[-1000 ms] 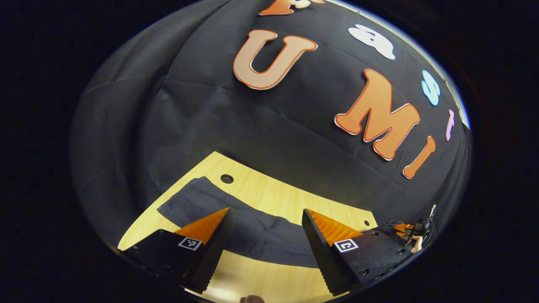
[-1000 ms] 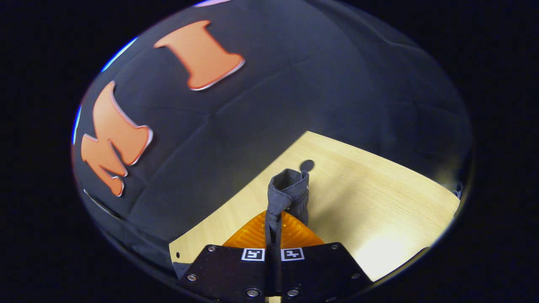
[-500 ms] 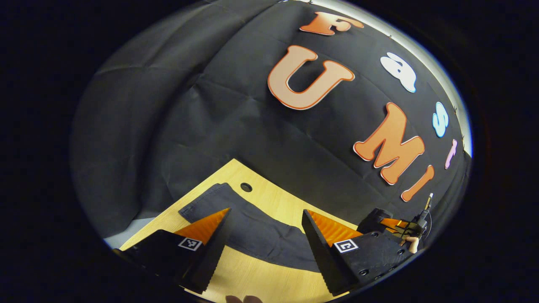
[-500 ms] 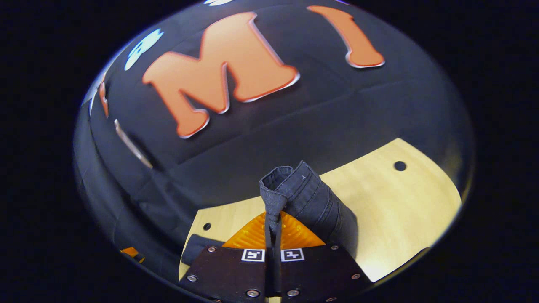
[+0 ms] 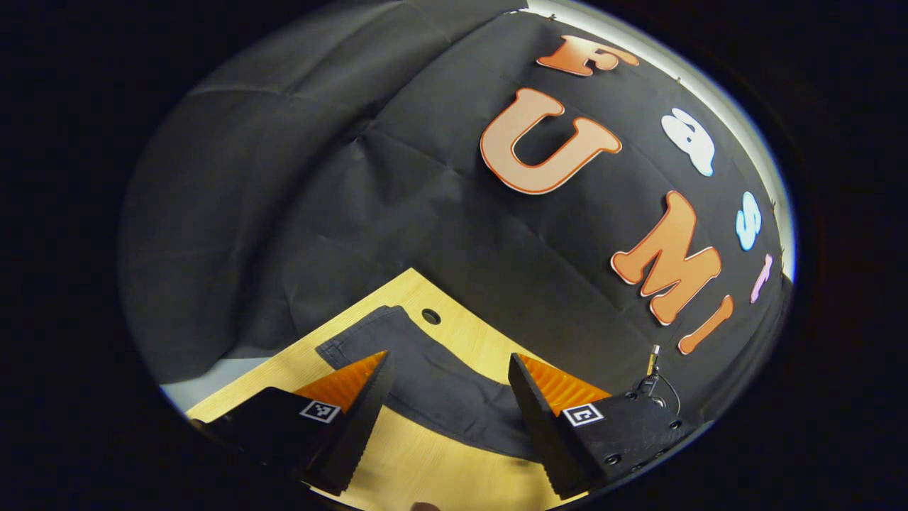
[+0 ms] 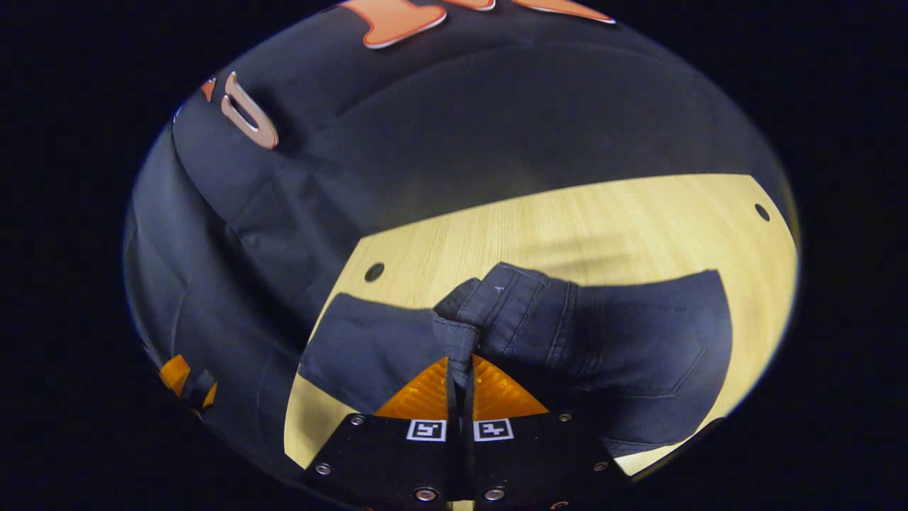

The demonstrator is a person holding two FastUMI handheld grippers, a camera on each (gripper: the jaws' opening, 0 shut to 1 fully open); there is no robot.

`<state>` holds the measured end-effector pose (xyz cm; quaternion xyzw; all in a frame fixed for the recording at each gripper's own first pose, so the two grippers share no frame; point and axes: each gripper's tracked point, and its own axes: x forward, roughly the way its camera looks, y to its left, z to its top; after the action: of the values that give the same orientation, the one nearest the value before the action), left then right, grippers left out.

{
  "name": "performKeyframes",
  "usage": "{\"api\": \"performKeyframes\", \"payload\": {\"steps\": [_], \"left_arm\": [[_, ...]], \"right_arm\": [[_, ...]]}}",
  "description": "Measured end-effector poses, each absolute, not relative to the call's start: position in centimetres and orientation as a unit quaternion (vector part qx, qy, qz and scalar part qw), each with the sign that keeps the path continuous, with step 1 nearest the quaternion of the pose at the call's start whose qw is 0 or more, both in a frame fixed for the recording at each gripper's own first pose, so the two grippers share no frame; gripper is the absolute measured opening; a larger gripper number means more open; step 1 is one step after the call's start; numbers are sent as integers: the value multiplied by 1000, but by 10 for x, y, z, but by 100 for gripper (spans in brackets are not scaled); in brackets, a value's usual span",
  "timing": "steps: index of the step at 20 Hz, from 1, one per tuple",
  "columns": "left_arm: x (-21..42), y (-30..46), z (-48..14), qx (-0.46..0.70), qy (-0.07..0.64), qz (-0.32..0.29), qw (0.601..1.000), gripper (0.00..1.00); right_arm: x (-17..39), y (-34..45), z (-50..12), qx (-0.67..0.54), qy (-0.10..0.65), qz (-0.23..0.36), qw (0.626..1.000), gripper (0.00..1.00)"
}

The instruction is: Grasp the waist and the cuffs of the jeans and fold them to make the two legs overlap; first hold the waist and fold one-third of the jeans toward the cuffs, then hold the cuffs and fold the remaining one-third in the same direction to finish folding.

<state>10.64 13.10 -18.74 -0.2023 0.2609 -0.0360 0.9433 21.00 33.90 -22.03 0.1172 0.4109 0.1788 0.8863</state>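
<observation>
While right hand-held gripper (image 6: 459, 369) pinches jeans (image 6: 624, 355) waist, table (image 6: 567, 220) beyond lies bare

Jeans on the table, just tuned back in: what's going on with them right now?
A person is folding dark jeans on a wooden table with two handheld grippers. The right gripper is shut on the waistband, holding it raised and bunched above the flat legs. The left gripper hovers open over the leg end of the jeans, near the table's hole, gripping nothing.

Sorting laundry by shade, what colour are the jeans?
Dark, near-black denim jeans, clearest in the right gripper view.
</observation>
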Motion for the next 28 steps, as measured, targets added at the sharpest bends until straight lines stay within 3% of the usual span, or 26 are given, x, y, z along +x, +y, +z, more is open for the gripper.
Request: {"api": "performKeyframes", "payload": {"steps": [2, 4, 8, 15, 21, 28], "left_arm": [[103, 136, -200, -205, 278, -28, 938, 97], [105, 140, -211, -223, 291, -17, 930, 97], [110, 156, -228, -316, 299, 3, 900, 98], [141, 248, -297, -442, 308, 98, 837, 98], [196, 293, -339, -424, 300, 110, 848, 98], [212, 276, -383, -402, 343, 90, 844, 98]], "right_arm": [[213, 337, -210, 106, 411, 179, 887, 1], [205, 357, -193, 137, 406, 235, 872, 5], [199, 354, -177, 133, 391, 245, 877, 99], [199, 338, -153, 193, 388, 240, 868, 98], [190, 325, -153, 220, 391, 214, 867, 99], [197, 309, -144, 258, 373, 181, 873, 98]]}}
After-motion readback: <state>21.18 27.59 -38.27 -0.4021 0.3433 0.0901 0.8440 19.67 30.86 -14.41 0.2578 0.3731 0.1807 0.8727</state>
